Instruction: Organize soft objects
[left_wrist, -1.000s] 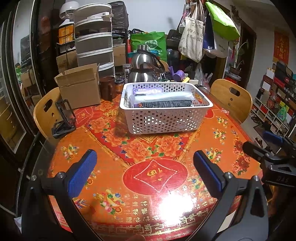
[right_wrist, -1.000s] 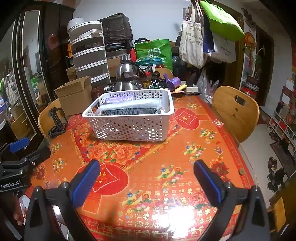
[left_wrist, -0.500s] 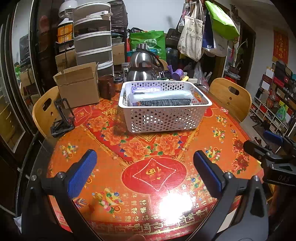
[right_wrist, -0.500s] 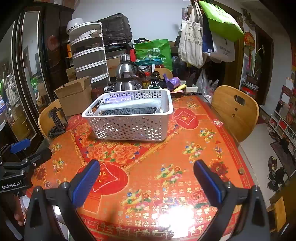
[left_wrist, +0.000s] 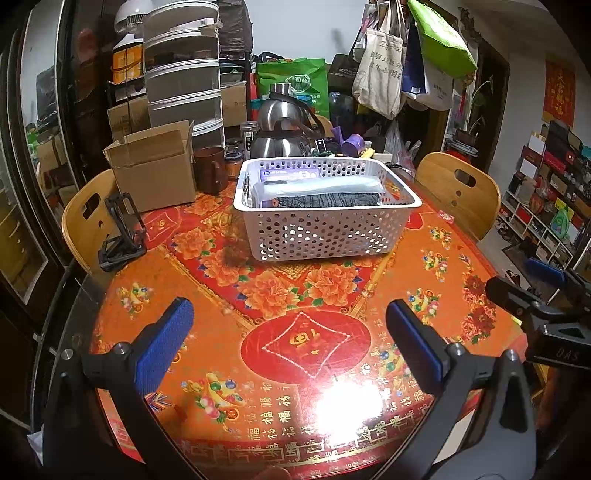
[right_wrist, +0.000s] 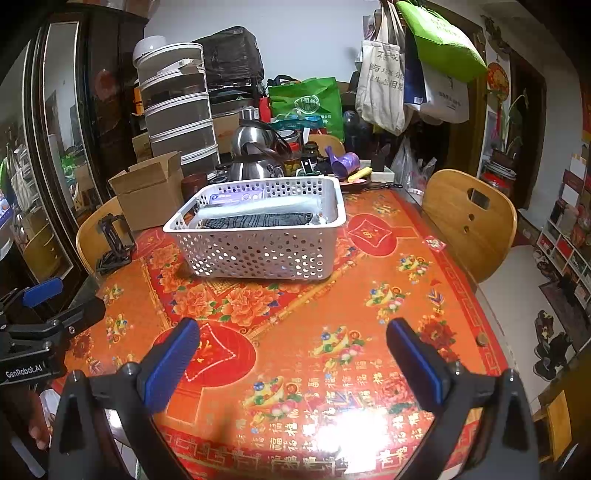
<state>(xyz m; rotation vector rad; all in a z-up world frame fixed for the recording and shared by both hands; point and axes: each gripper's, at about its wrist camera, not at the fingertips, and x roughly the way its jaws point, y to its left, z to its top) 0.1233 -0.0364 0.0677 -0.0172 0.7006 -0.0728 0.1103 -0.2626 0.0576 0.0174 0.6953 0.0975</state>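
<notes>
Left wrist view: the left gripper (left_wrist: 288, 334) is being held above the near part of the round table (left_wrist: 424, 266), its blue-padded fingers (left_wrist: 164, 345) spread wide with nothing between them. A white perforated basket (left_wrist: 325, 230) is sitting toward the far side of the table, well apart from both grippers, and the soft objects are lying inside it: a dark folded cloth (left_wrist: 327, 201) at the front, a clear-wrapped pale bundle (left_wrist: 317, 185) just behind it and touching it, and a purple-labelled pack (left_wrist: 288, 172) at the back. In the right wrist view the right gripper (right_wrist: 293, 350) is likewise being held over the near table edge, jaws wide apart and empty. A cardboard box (left_wrist: 153, 166) and a steel kettle (left_wrist: 282, 129) are standing behind the basket, beside it.
</notes>
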